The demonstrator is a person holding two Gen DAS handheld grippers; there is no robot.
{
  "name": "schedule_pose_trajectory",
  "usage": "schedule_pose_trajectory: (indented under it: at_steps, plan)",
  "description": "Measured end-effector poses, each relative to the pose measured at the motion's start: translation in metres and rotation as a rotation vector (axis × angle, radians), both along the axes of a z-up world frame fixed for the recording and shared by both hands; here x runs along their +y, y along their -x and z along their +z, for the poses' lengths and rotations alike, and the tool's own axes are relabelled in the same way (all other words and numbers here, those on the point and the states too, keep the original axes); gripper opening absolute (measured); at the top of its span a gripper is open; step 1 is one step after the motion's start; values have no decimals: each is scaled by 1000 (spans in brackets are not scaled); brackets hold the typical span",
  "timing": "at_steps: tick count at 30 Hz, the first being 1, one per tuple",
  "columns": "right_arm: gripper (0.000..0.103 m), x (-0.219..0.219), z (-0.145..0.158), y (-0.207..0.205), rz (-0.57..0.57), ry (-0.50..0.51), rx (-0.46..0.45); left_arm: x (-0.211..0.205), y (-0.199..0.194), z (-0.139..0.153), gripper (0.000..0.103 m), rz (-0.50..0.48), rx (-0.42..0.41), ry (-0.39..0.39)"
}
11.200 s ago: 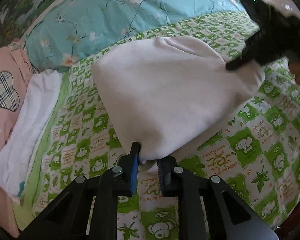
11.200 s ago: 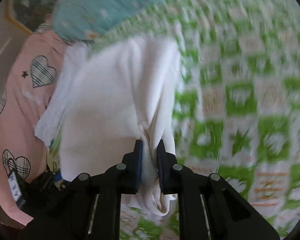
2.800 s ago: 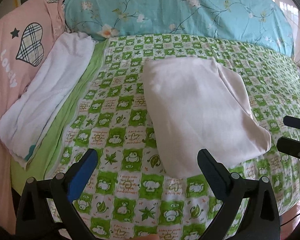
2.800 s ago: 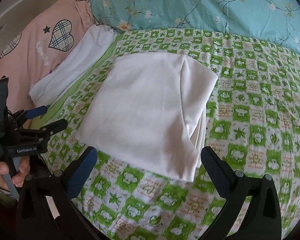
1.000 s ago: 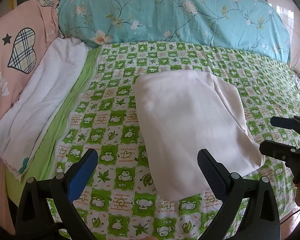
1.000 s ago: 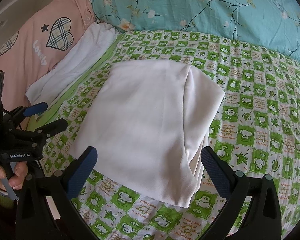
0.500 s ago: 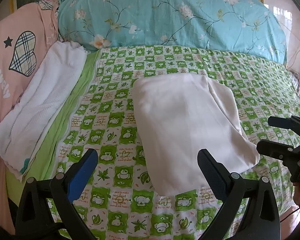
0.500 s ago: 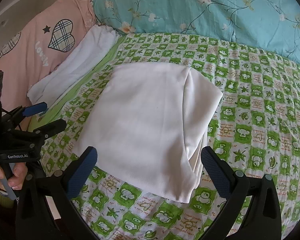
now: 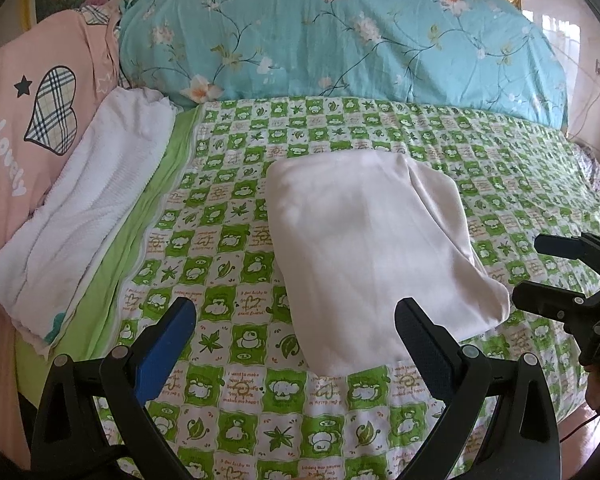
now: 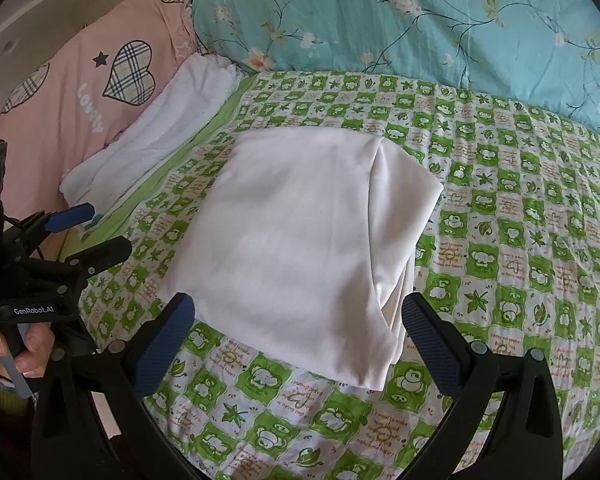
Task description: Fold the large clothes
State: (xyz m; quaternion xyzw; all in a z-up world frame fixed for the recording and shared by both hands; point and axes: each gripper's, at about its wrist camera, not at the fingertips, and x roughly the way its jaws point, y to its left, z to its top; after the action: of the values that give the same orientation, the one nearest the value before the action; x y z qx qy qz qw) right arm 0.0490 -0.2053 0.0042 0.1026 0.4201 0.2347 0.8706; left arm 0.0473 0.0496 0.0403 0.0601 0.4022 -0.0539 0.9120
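Nearest to you, your left gripper (image 9: 296, 336) has its fingers spread wide, holding nothing; the blue pad of one finger (image 9: 166, 346) and the black pad of the other frame the near edge of the folded white garment (image 9: 374, 248) without touching it. Your right gripper (image 10: 298, 338) is just as wide and equally empty, its two fingertips standing to either side of the garment's near corner.

In the right wrist view your left hand (image 10: 10, 350) shows at the lower left edge, wrapped around the handle of the left gripper, whose fingers stick out over the side of the bed. In the left wrist view the right gripper's black fingers reach in from the right edge, just beside the garment's right corner.

The garment lies flat in the middle of the green-and-white checked bedsheet (image 9: 236, 216), folded into a rough rectangle, with a layered fold running along its right side and stacked edges showing at the near right corner (image 10: 392, 320).

Further off, to the left, a folded white towel (image 9: 84, 216) rests along the sheet's plain green border, touching a pink cushion (image 9: 16, 128) printed with a plaid heart and a star. Farthest back, a turquoise floral quilt (image 9: 340, 40) lies across the head of the bed.
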Motion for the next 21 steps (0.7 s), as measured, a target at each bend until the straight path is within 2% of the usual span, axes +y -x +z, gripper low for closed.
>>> schedule_pose_trajectory:
  at_steps: [21]
  plan:
    - [103,4,12,15,-1,1,-21,4,12,10,100,-6,-27,16]
